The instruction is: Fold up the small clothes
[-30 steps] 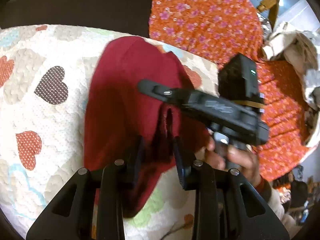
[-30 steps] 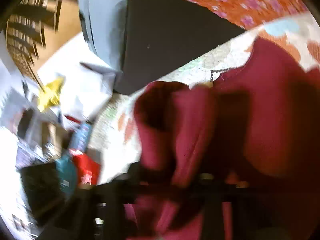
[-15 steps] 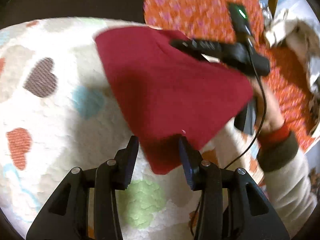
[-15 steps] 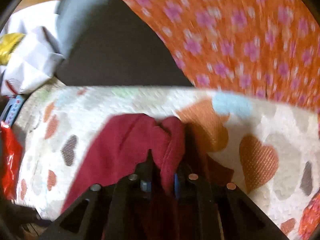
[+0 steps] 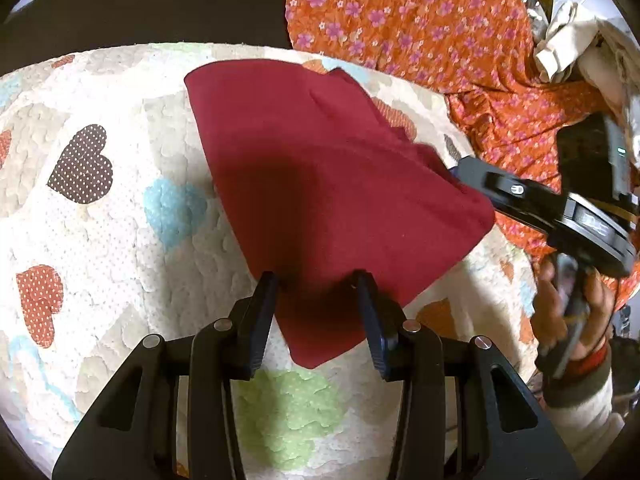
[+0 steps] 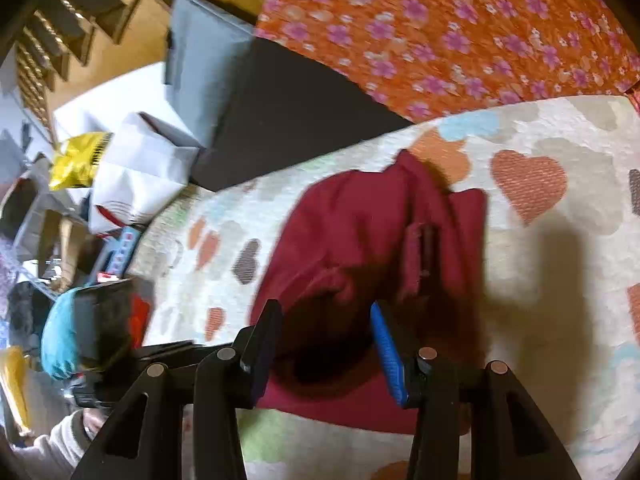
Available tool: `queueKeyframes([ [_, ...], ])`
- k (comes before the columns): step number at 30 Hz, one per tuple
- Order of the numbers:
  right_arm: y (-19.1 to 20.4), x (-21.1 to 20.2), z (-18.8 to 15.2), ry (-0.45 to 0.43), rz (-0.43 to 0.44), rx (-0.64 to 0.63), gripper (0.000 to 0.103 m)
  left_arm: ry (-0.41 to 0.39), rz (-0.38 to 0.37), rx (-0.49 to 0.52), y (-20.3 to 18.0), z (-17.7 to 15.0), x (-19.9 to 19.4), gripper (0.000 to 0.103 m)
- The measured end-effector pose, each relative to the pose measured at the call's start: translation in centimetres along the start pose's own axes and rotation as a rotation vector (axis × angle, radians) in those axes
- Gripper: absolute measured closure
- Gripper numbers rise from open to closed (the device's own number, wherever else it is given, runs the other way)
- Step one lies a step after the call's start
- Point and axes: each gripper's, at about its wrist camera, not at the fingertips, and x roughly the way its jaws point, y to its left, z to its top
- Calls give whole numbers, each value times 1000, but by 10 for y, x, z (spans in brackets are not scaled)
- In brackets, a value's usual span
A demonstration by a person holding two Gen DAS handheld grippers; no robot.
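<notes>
A small dark red garment lies folded on a white quilt with coloured hearts. My left gripper is open and empty, its fingers standing on either side of the garment's near corner. In the left wrist view my right gripper is at the garment's right edge. In the right wrist view the right gripper is open and empty just above the red garment, whose folded layers are bunched under it.
An orange floral cloth lies behind and right of the quilt. A dark surface lies behind the quilt. White bags, a yellow packet and other clutter sit off the quilt's left end.
The right gripper, shut on the garment's edge earlier, carried it across to the right, laid it flat and opened. The left gripper stayed open near the garment's corner.
</notes>
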Motion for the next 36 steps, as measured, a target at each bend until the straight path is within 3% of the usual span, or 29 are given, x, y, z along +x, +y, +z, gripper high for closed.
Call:
queueKeyframes([
  [2, -1, 8, -8, 16, 48, 15, 59, 4, 3, 5, 0, -2, 2, 63],
  [4, -5, 12, -15, 58, 3, 45, 59, 8, 12, 13, -1, -2, 3, 63],
  [7, -4, -14, -24, -22, 101, 69, 59, 6, 2, 14, -1, -3, 0, 63],
  [9, -4, -30, -31, -71, 67, 74, 50, 6, 5, 22, -2, -3, 0, 63],
  [11, -6, -33, -37, -80, 12, 84, 50, 5, 8, 26, -3, -3, 1, 63],
  [15, -17, -15, -42, -44, 28, 168, 38, 8, 23, 37, -5, -4, 4, 63],
  [20, -17, 21, -34, -43, 73, 228, 38, 9, 27, 42, -4, -4, 5, 63],
  [23, -17, 33, -32, -29, -1, 199, 79, 0, 32, 40, -4, -3, 3, 63],
  [26, -3, 5, -39, -87, -17, 146, 87, -36, 32, 39, -5, -2, -8, 63],
  [29, 8, -17, -54, -100, -102, 88, 87, -50, 30, 54, -9, -2, -11, 63],
  [32, -18, 5, -67, -28, -180, 154, 85, -18, 48, 68, -13, -3, 4, 63],
  [35, -29, -1, -67, -41, -170, 196, 62, -2, 65, 78, -14, -6, 12, 63],
  [36, -24, -15, -62, -95, -184, 173, 62, -6, 67, 84, -15, -7, 12, 63],
])
